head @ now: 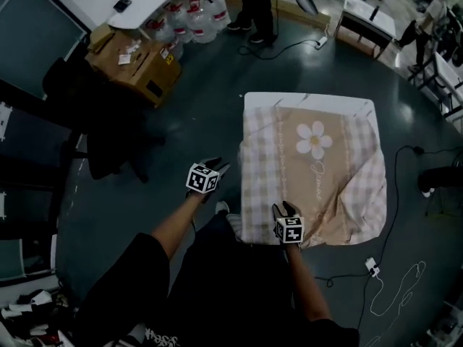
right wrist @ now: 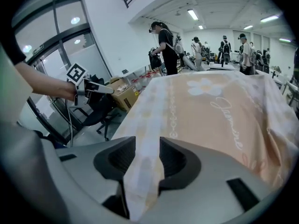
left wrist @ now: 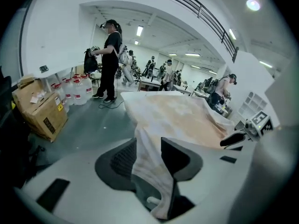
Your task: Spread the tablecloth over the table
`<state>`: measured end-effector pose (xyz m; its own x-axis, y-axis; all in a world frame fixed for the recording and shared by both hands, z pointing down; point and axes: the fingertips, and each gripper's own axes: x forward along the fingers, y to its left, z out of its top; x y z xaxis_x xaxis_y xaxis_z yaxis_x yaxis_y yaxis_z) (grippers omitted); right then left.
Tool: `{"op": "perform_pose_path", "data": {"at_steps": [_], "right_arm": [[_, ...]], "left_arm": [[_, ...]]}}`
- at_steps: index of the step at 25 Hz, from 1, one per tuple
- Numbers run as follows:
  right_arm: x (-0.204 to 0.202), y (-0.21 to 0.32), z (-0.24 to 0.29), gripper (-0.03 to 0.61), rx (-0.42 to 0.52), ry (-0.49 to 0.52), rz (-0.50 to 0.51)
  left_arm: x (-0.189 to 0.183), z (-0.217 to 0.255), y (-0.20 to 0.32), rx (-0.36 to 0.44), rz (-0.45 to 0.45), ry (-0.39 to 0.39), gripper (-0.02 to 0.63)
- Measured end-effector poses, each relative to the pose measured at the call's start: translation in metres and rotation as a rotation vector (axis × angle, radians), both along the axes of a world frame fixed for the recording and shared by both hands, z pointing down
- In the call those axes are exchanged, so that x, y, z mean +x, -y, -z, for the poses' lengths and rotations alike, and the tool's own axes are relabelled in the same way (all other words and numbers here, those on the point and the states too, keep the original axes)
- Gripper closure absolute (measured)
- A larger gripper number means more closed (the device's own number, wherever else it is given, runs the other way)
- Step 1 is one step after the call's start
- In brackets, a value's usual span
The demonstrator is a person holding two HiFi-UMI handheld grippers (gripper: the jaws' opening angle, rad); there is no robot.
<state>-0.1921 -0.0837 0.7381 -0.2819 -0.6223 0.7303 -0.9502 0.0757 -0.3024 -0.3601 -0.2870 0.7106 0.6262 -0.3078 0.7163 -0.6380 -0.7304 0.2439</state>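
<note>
The tablecloth [head: 315, 165], beige with a white daisy and pink checked borders, lies over the small white table [head: 289, 100], whose far strip is bare. In the head view my left gripper [head: 221, 167] hovers just left of the table's left side. In the left gripper view a fold of cloth [left wrist: 149, 167] runs between the parted jaws of my left gripper [left wrist: 148, 141], hugging only the right one. My right gripper [head: 284, 207] is at the cloth's near edge. It is open [right wrist: 147, 139], and the checked border [right wrist: 145, 171] runs through the gap.
Cardboard boxes [head: 137, 60] and water jugs [head: 192, 16] stand at the far left. A dark office chair [head: 101, 143] is left of me. A person [head: 257, 6] stands beyond the table. Cables and a power strip [head: 372, 266] lie on the floor to the right.
</note>
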Motion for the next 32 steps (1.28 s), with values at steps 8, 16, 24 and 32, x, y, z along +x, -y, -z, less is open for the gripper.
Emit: {"op": "perform_pose_path", "data": {"at_steps": [8, 16, 24, 32], "right_arm": [[-0.012, 0.024, -0.011, 0.405, -0.063, -0.024, -0.297], [-0.043, 0.065, -0.005, 0.405, -0.108, -0.068, -0.559], [-0.041, 0.089, -0.005, 0.405, -0.110, -0.083, -0.664], [-0.036, 0.094, -0.003, 0.405, -0.117, -0.077, -0.683]], "left_arm": [[0.061, -0.058, 0.127, -0.057, -0.153, -0.065, 0.442], [0.109, -0.090, 0.204, -0.221, -0.255, -0.099, 0.442], [0.120, -0.091, 0.203, -0.324, -0.310, -0.092, 0.509], [0.135, -0.072, 0.232, -0.209, -0.410, -0.017, 0.592]]}}
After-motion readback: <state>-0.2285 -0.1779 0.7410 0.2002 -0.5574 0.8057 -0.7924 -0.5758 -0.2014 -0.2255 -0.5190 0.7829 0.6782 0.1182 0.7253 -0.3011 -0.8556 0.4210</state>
